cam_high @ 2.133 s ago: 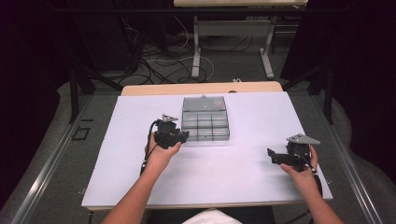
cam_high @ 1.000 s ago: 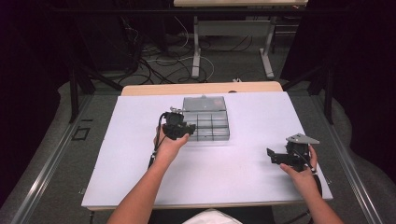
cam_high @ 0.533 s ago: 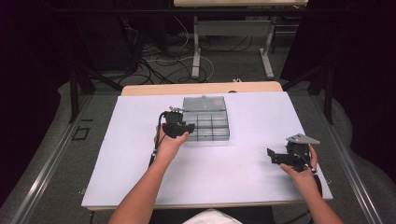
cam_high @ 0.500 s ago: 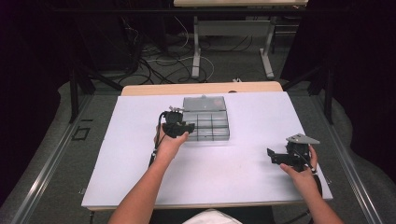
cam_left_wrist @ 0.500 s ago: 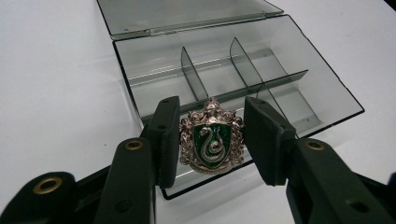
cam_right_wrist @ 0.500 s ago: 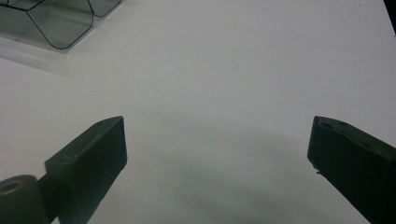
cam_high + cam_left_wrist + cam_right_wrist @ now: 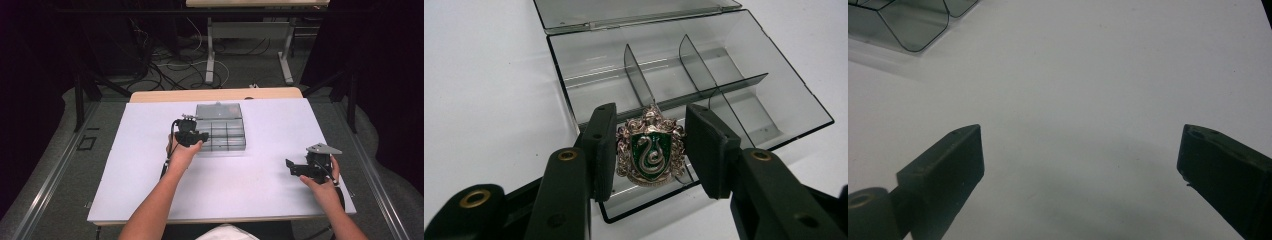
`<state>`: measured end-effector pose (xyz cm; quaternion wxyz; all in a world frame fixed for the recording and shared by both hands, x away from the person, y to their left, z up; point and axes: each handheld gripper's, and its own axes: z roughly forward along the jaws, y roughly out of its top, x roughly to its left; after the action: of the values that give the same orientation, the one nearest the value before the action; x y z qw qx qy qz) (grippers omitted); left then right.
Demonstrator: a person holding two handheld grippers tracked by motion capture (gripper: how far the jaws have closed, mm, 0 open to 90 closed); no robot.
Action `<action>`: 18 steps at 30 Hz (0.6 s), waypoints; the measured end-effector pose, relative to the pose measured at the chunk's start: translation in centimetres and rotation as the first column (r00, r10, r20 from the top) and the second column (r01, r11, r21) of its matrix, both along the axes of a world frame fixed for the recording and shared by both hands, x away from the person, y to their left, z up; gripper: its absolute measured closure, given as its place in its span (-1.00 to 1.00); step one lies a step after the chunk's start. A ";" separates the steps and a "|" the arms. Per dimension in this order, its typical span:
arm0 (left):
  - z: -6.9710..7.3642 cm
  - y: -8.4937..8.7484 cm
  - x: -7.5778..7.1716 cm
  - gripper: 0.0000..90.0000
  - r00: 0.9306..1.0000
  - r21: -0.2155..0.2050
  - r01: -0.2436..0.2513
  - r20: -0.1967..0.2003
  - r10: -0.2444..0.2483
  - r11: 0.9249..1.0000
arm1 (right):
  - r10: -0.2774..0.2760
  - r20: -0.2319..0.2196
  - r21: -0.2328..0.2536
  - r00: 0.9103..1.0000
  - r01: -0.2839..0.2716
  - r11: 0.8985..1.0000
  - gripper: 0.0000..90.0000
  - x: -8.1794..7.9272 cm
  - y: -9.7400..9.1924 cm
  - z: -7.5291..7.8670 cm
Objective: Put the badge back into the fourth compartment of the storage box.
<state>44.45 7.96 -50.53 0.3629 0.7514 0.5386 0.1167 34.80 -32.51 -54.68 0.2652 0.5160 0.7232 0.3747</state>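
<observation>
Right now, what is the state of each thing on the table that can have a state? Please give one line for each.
Compartment box: lid open, folded back flat; the visible compartments are empty.
Green snake crest badge: upright between the jaws, over the box's near edge.
Left hand-held gripper: jaws close around the badge; grip or gap unclear.
Right hand-held gripper: open wide, empty, over bare table.

Brightly lit from above; dark, murky surroundings; soft shadow under jaws; near jaws blurred, mild glare on white table (image 7: 260,170).
</observation>
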 end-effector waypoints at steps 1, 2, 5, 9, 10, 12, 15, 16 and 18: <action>0.0 0.0 0.0 0.28 1.000 0.004 0.001 -0.005 -0.001 1.000 | 0.001 0.001 -0.001 1.000 -0.001 1.000 -0.90 0.0 0.0 0.0; -0.1 0.0 0.1 0.28 1.000 0.007 0.002 -0.006 -0.002 1.000 | 0.002 0.002 -0.003 1.000 -0.002 1.000 -0.90 0.0 0.0 0.0; -0.2 0.0 0.2 0.28 1.000 0.009 0.000 -0.011 0.000 1.000 | 0.004 0.001 -0.001 1.000 -0.004 1.000 -0.89 0.0 0.0 0.0; -0.4 -0.2 0.2 0.28 1.000 0.016 -0.001 -0.019 0.001 1.000 | 0.004 0.000 -0.001 1.000 -0.004 1.000 -0.89 0.0 0.0 0.0; -0.5 -0.2 0.3 0.28 1.000 0.017 0.000 -0.021 0.001 1.000 | 0.004 0.001 -0.001 1.000 -0.004 1.000 -0.89 0.0 0.0 0.0; -0.6 -0.2 0.3 0.28 1.000 0.023 0.007 -0.028 -0.006 1.000 | 0.004 0.001 -0.001 1.000 -0.004 1.000 -0.89 0.0 0.0 0.0; -0.8 -0.4 0.4 0.28 0.999 0.025 0.002 -0.033 -0.001 1.000 | 0.001 -0.001 0.002 1.000 -0.001 1.000 -0.89 0.0 0.1 0.0; -0.8 -0.4 0.4 0.28 0.999 0.030 0.004 -0.035 -0.003 1.000 | 0.005 -0.001 0.000 1.000 -0.005 1.000 -0.89 0.0 0.0 0.0; -0.9 -0.5 0.5 0.28 0.999 0.033 -0.001 -0.035 0.002 0.999 | 0.003 0.001 0.000 1.000 -0.003 1.000 -0.89 0.1 0.0 0.0</action>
<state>44.92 7.48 -51.47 0.3406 0.7590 0.5434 0.1126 34.86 -32.50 -54.70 0.2649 0.5148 0.7239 0.3752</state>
